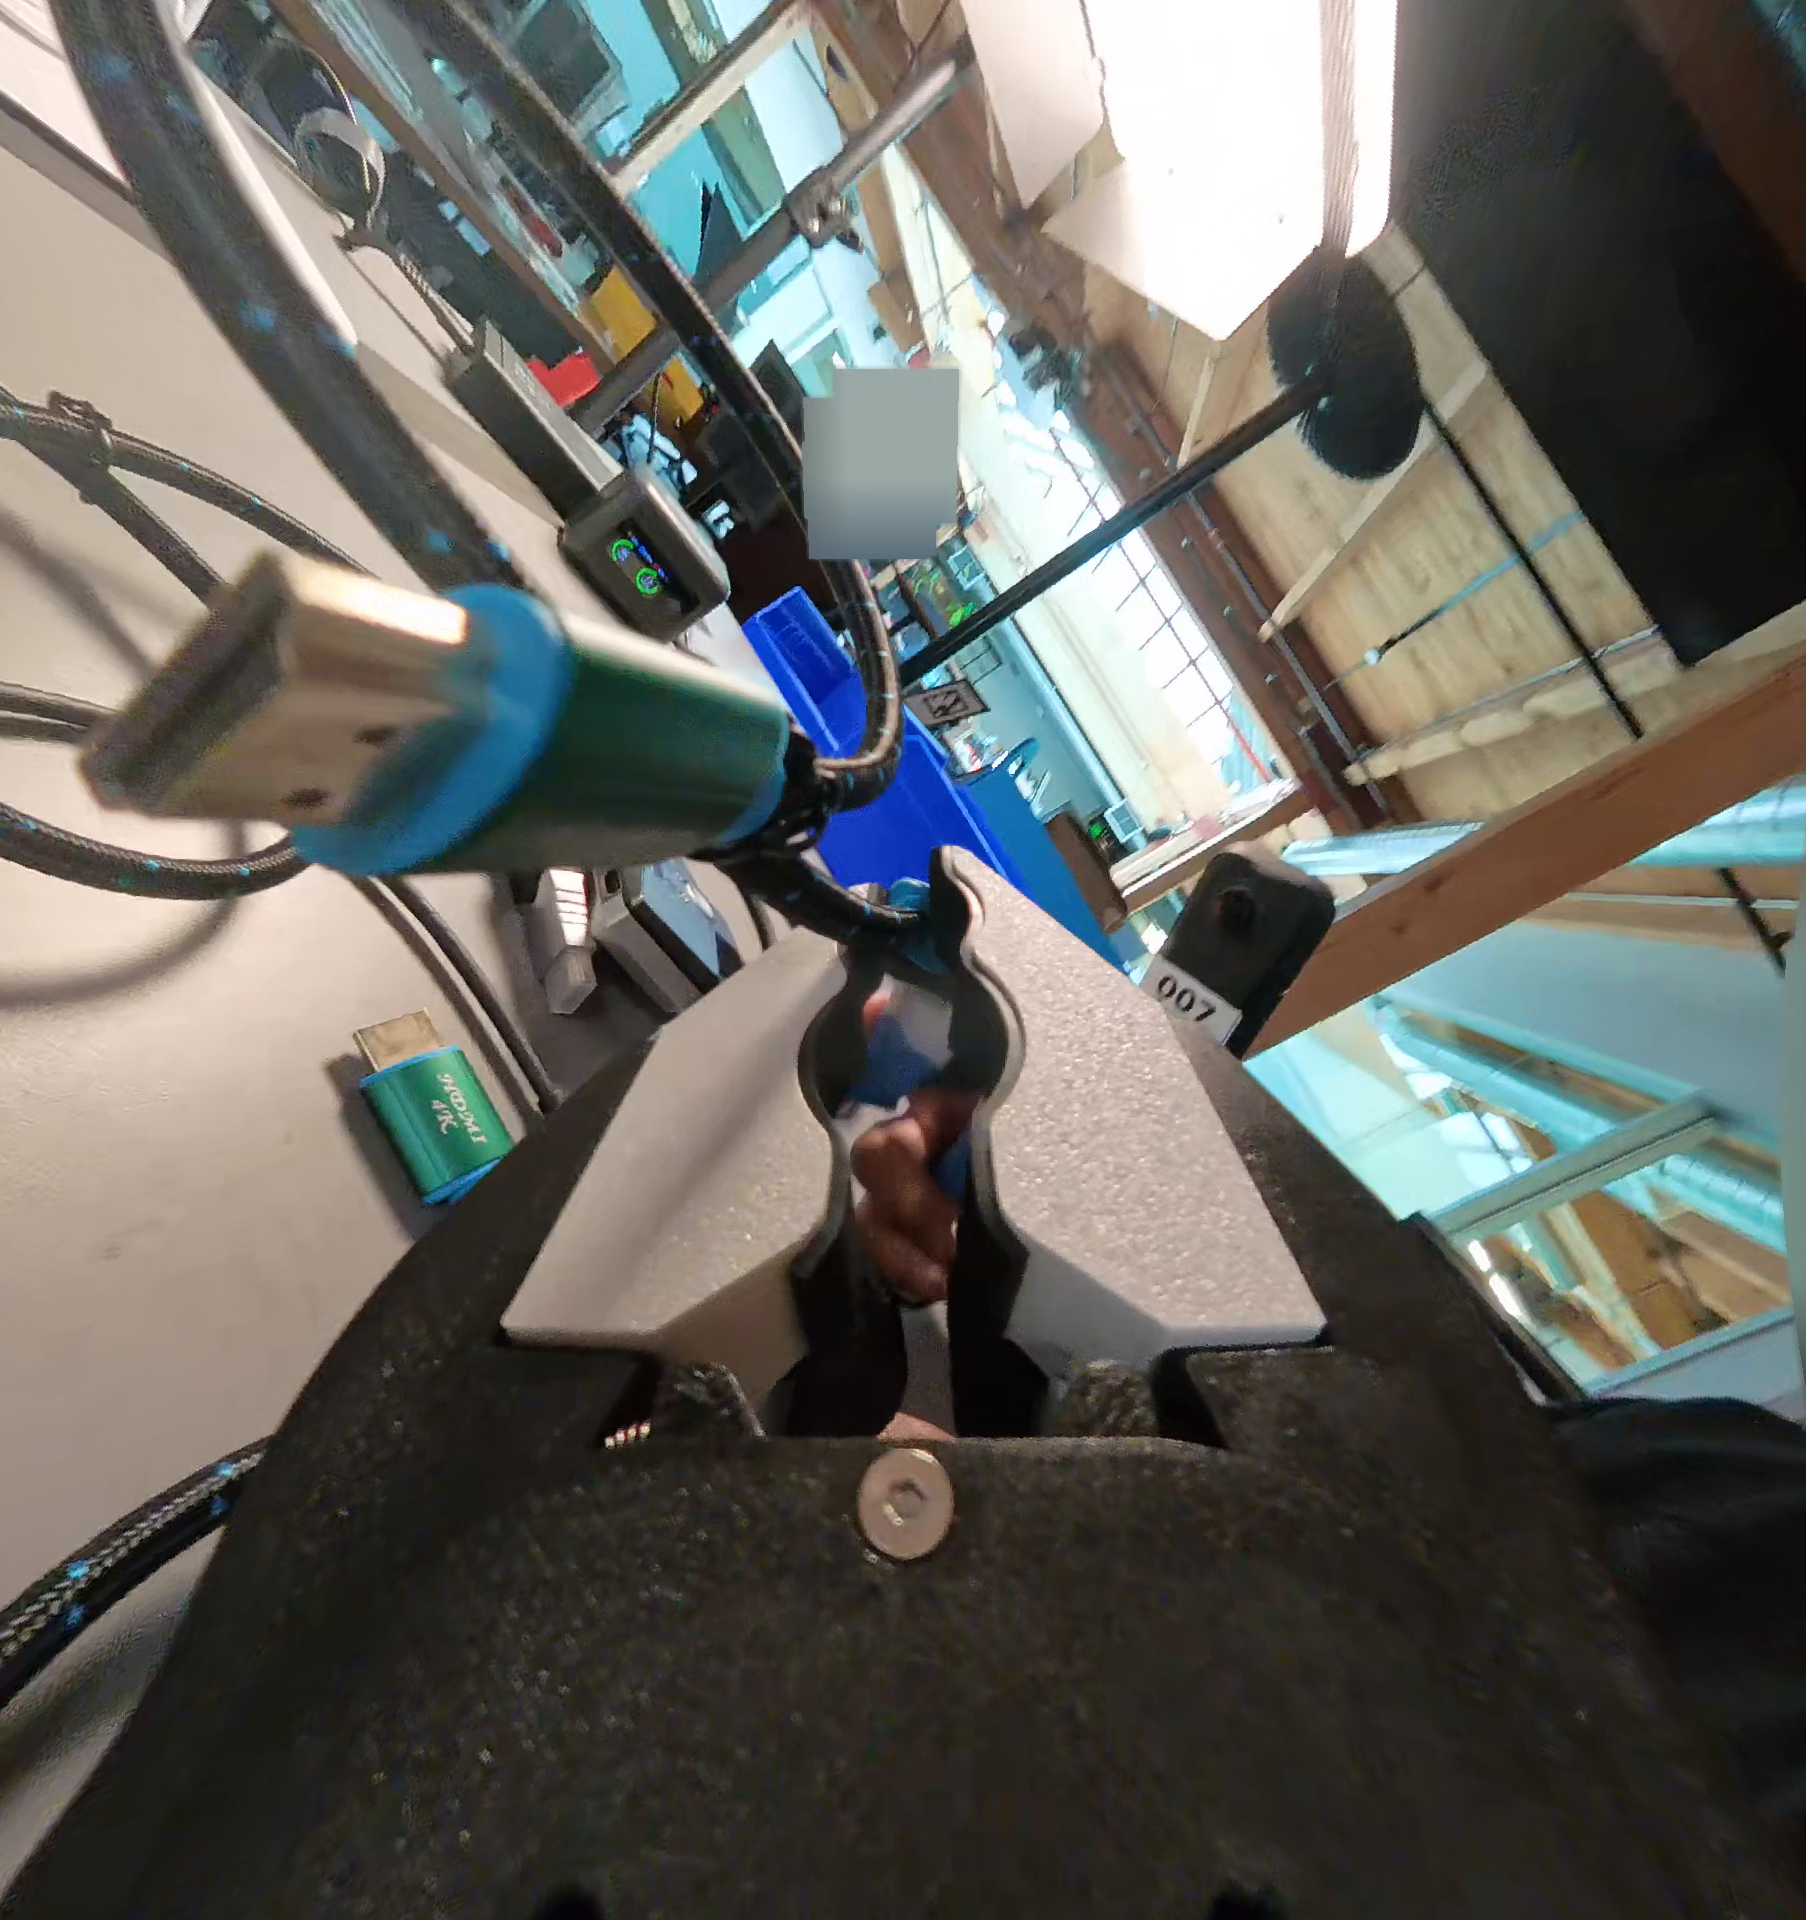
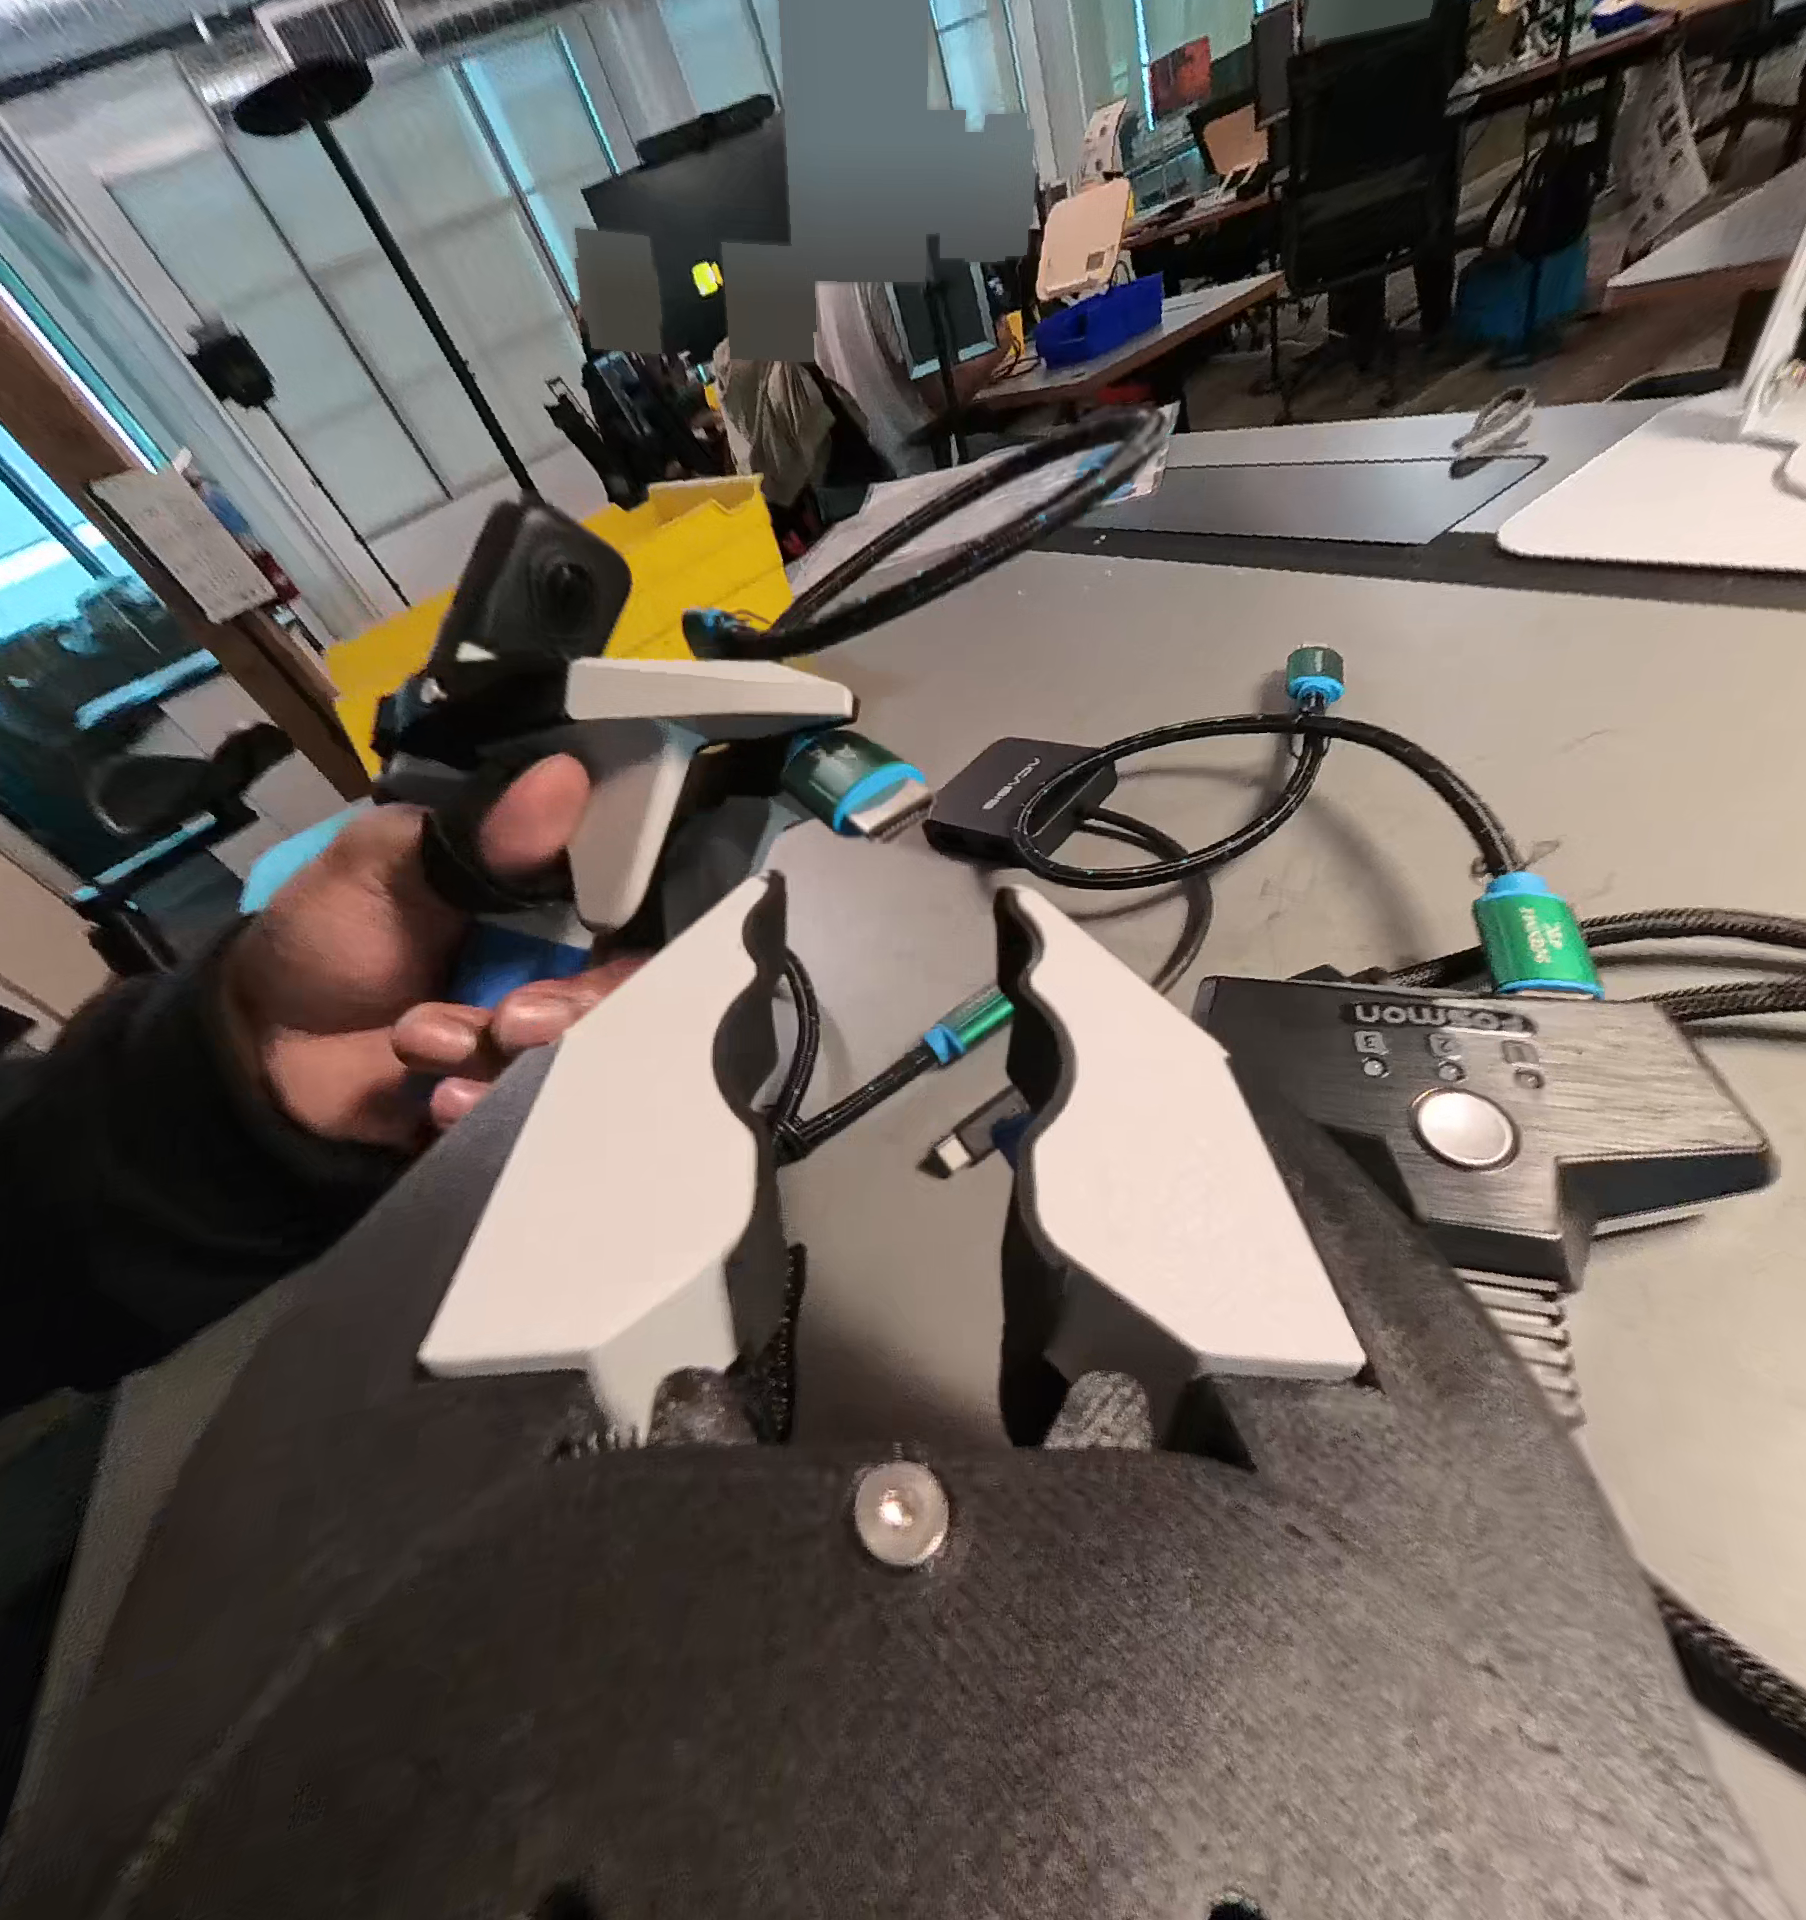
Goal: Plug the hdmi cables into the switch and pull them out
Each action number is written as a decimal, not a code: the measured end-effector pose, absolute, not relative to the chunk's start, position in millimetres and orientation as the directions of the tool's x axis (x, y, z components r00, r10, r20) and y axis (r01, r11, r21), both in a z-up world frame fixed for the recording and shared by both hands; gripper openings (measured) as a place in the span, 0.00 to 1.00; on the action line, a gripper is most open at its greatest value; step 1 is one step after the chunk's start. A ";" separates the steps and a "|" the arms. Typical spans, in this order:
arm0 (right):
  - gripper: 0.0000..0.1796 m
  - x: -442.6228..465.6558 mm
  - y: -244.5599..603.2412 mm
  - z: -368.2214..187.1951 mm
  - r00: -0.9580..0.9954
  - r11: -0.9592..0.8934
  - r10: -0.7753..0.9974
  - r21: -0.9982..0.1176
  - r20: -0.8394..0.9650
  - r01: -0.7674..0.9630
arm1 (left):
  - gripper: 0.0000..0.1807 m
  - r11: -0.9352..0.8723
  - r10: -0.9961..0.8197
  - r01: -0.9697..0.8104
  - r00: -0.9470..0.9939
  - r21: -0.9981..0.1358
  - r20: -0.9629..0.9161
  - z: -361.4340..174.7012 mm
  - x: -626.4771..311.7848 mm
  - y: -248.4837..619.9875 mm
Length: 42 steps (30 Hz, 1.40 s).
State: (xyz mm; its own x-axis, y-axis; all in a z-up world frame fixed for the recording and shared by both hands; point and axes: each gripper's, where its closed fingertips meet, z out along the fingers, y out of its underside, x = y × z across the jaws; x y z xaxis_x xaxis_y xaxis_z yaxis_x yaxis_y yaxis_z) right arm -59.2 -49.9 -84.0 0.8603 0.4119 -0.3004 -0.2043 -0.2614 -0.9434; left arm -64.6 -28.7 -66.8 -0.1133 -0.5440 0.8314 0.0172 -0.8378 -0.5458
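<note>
My left gripper is shut on a black braided HDMI cable just behind its plug. That green plug with a blue collar sticks out to the left, in the air above the grey table. In the right wrist view the left gripper, held by a hand, points this plug toward the right. The black switch lies at the right with one green plug in its far side. My right gripper is open and empty above the table. A loose green plug lies between its fingers.
Another green plug lies on the table. A small black adapter sits inside a cable loop. A further plug lies beyond it. A yellow bin, a white stand base and a dark mat are at the back. Both grippers' tips are close together, under 4 cm apart. The black switch lies around 9 centimeters away from my right fingertips.
</note>
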 end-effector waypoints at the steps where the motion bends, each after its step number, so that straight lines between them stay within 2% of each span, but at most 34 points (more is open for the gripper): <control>1: 0.25 -60.4 -50.1 -85.0 0.869 -0.254 0.423 -0.955 -0.254 -0.156 | 0.05 -0.827 -0.558 -0.008 -0.110 -0.562 0.822 -67.9 -64.1 -31.4; 3: 0.24 -61.4 -50.2 -88.0 0.891 -0.228 0.432 -0.973 -0.140 -0.043 | 0.05 -0.809 -0.573 -0.081 -0.114 -0.582 0.812 -72.1 -61.9 -40.6; 6: 0.14 -68.5 -52.7 -91.6 0.889 -0.188 0.458 -0.978 -0.006 0.091 | 0.05 -0.797 -0.570 -0.160 -0.120 -0.582 0.813 -79.0 -57.9 -53.5; 7: 0.13 -69.1 -53.0 -91.3 0.889 -0.176 0.457 -0.978 0.018 0.110 | 0.05 -0.801 -0.566 -0.147 -0.127 -0.580 0.814 -77.7 -57.6 -53.0; 15: 0.11 -68.9 -53.7 -94.3 0.884 -0.164 0.462 -0.971 0.078 0.171 | 0.07 -0.848 -0.489 -0.152 -0.142 -0.507 0.861 -82.2 -56.0 -51.3; 26: 0.10 -66.6 -54.3 -97.4 0.881 -0.155 0.452 -0.960 0.140 0.232 | 0.10 -0.925 -0.287 -0.214 -0.149 -0.314 0.946 -92.3 -54.6 -53.1; 29: 0.10 -63.9 -53.6 -100.0 0.878 -0.160 0.452 -0.954 0.157 0.253 | 0.18 -0.920 -0.245 -0.269 -0.171 -0.284 0.954 -90.6 -55.4 -61.1; 32: 0.10 -63.4 -54.2 -100.3 0.866 -0.147 0.469 -0.951 0.175 0.272 | 0.18 -0.918 -0.242 -0.282 -0.163 -0.280 0.956 -92.9 -54.7 -63.6; 36: 0.10 -64.4 -55.6 -99.5 0.848 -0.124 0.494 -0.950 0.192 0.287 | 0.11 -0.919 -0.226 -0.284 -0.187 -0.272 0.956 -91.5 -54.4 -67.0; 42: 0.10 -62.0 -56.5 -99.8 0.841 -0.121 0.495 -0.941 0.218 0.315 | 0.09 -0.907 -0.334 -0.196 -0.200 -0.372 0.921 -83.0 -55.9 -56.6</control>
